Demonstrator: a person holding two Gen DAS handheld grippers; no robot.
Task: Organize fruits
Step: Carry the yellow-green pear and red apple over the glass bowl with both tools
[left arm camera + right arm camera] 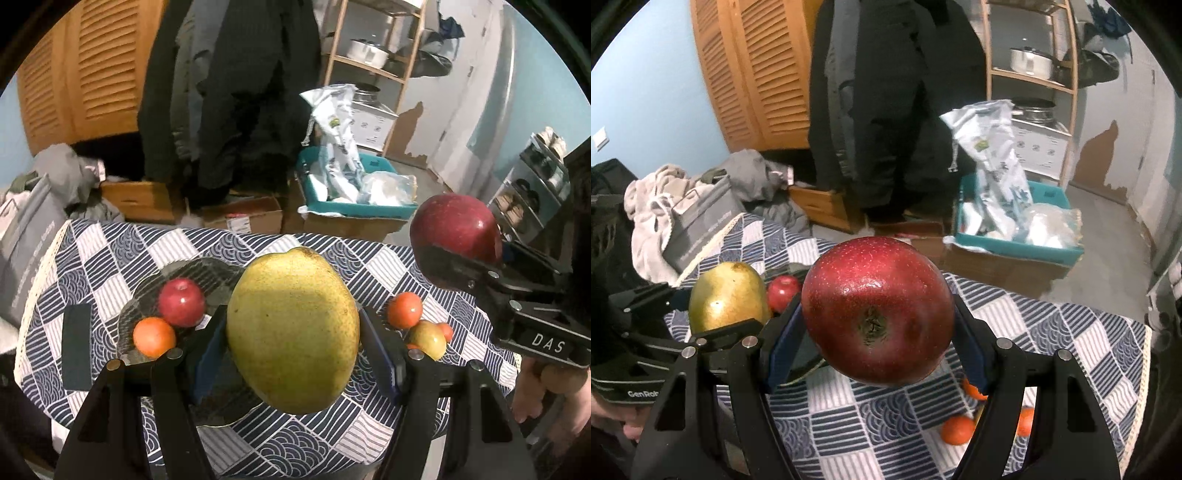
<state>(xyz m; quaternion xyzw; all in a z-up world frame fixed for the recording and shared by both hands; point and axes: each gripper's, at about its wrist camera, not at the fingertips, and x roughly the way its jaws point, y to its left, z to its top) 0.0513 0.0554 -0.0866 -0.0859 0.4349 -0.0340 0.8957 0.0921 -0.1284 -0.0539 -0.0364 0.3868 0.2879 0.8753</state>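
- I had the table under both grippers, its blue-and-white patterned cloth reaching from edge to edge.
- The glass plate lay on the left part of it, a small red apple and an orange already resting on it, touching each other.
- My left gripper was clamped on a yellow-green mango, its long axis running roughly upright between the blue pads and lifted clear of the cloth.
- My right gripper was clamped on a large red apple, blossom end facing the camera, also in the air.
- The plate lay ahead and to the left of the left jaws, partly beneath the mango; I judged the left hand nearer, with the right one needing to cross over.
- Loose on the cloth to the right sat another orange, a small yellow-red fruit and more small oranges behind it.
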